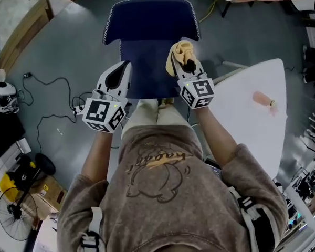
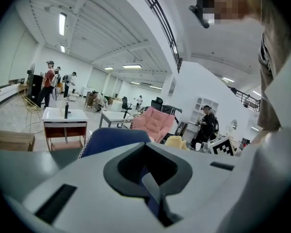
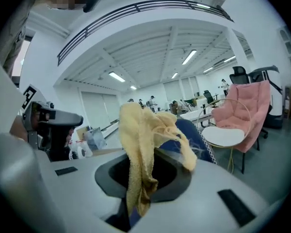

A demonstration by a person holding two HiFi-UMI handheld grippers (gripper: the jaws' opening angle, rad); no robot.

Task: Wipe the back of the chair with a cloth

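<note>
Your left gripper (image 1: 125,67) hangs over the left edge of the seat (image 1: 147,72). Its jaws are together and, as far as its own view lets me judge, nothing is between them. Use it as a steadier: I would rest it against the chair's side so the frame does not turn when you press.

The chair back (image 1: 149,17) stands just ahead of both tools, dark blue with a pale stitched rim. Neither gripper touches it yet.

Your right gripper (image 1: 189,67) is clamped on the yellow cloth (image 1: 178,51), which bunches upward out of the jaws (a loose plume, not a flat pad). To wipe well, lead with that loose bulk and lay it flat against the back. Sweep from the left rim across to the right in overlapping passes, so that fabric and not the hard jaw tips meets the upholstery.

Around you, black cables (image 1: 52,85) trail over the floor left of the chair, so mind them if you step round. To the right, a white table (image 1: 247,125) comes close to the seat's corner and will likely crowd your right elbow. A small pink object (image 1: 263,100) lies on it, well apart from the work.
</note>
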